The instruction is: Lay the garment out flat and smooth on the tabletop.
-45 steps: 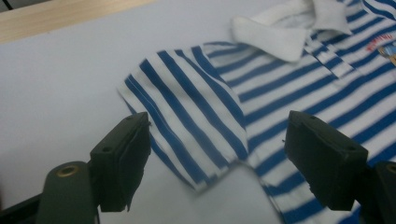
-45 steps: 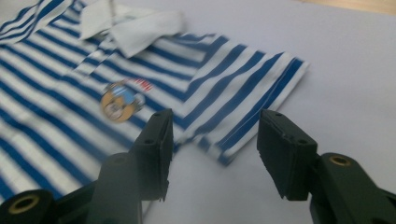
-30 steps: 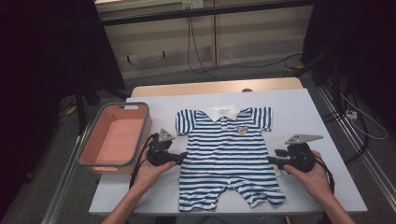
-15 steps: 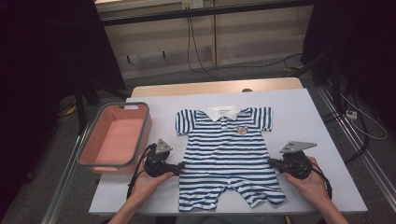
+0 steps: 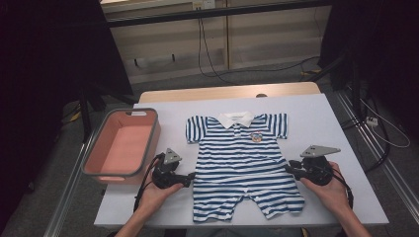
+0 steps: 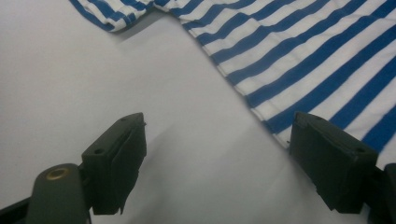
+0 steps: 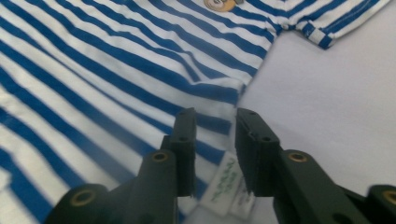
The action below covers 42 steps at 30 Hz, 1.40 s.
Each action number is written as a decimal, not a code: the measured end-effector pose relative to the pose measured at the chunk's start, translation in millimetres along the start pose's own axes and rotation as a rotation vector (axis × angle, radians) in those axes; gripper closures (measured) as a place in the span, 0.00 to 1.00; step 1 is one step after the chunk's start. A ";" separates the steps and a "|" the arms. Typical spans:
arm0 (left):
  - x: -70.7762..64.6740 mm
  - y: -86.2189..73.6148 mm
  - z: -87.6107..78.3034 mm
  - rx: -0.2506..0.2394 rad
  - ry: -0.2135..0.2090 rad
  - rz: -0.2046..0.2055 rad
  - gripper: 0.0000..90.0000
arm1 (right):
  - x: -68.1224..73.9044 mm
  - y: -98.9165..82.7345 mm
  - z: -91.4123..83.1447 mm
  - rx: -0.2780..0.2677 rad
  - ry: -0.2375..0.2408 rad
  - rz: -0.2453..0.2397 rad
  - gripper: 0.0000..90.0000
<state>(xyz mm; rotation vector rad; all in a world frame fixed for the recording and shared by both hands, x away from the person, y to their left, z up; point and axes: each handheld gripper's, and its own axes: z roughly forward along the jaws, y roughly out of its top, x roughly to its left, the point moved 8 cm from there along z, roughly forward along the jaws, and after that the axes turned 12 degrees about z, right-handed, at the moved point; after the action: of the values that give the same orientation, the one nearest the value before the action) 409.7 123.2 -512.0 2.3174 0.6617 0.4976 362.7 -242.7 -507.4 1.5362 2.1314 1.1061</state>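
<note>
A blue-and-white striped baby romper [image 5: 244,163] with a white collar lies flat on the white table [image 5: 321,118]. My left gripper [image 5: 189,177] points at the romper's left side edge. In the left gripper view its jaws [image 6: 217,121] stand wide open over bare table, the striped edge [image 6: 299,70] beside the right jaw. My right gripper [image 5: 289,169] sits at the romper's right side edge. Its jaws [image 7: 215,116] have just been opening and stand a narrow gap apart, with the striped hem and a white care label [image 7: 224,182] showing between them, not pinched.
A pink bin [image 5: 157,133] stands on the table's left edge, close behind my left hand. Beyond the table's wooden far edge [image 5: 227,93] cables run across the floor. Bare table lies to the right of the romper.
My left gripper has slid a little toward the near edge of the table along the romper's side. The right gripper has barely shifted. The romper lies as before.
</note>
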 end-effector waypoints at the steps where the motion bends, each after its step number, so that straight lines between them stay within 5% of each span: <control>1: -1.9 0.6 -2.4 -0.001 0.002 0.010 0.22 | 4.6 -0.2 -4.4 -0.009 0.008 0.001 0.72; 5: -14.0 2.2 -12.7 -0.023 -0.019 0.018 0.22 | 36.6 -3.4 -21.1 -0.020 0.106 -0.018 0.77; 10: -33.3 -2.9 -23.8 -0.034 -0.070 0.015 0.30 | 83.3 -24.2 -17.1 0.077 0.217 -0.093 0.82; 15: -53.4 -4.0 -32.5 -0.033 -0.124 0.024 0.40 | 104.7 -37.2 -13.1 0.124 0.247 -0.124 0.75; 22: -77.3 -4.6 -38.5 -0.035 -0.186 0.089 0.55 | 113.5 -49.0 -9.8 0.163 0.258 -0.157 0.71; 24: -84.6 -2.8 -35.9 -0.030 -0.197 0.116 0.60 | 113.5 -48.7 -9.5 0.163 0.246 -0.160 0.81; 26: -92.2 -1.1 -34.1 -0.029 -0.216 0.132 0.62 | 117.2 -49.9 -10.2 0.184 0.283 -0.128 0.92; 30: -103.5 4.2 -38.3 -0.055 -0.236 0.160 0.64 | 123.0 -50.1 -10.9 0.184 0.283 -0.137 0.96; 32: -104.4 4.4 -38.2 -0.052 -0.233 0.173 0.64 | 131.0 -52.3 -11.4 0.196 0.326 -0.127 0.96; 34: -104.0 4.3 -37.7 -0.052 -0.239 0.170 0.63 | 135.5 -51.7 -11.0 0.191 0.307 -0.162 0.95; 42: -111.9 0.0 -33.9 -0.038 -0.278 0.202 0.66 | 119.8 -42.2 -13.8 0.140 0.302 -0.117 0.60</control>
<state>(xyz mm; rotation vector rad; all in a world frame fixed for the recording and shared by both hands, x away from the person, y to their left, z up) 303.1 75.4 -507.0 2.3699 0.2851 0.2663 278.9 -146.4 -505.4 1.3505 2.5114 1.2371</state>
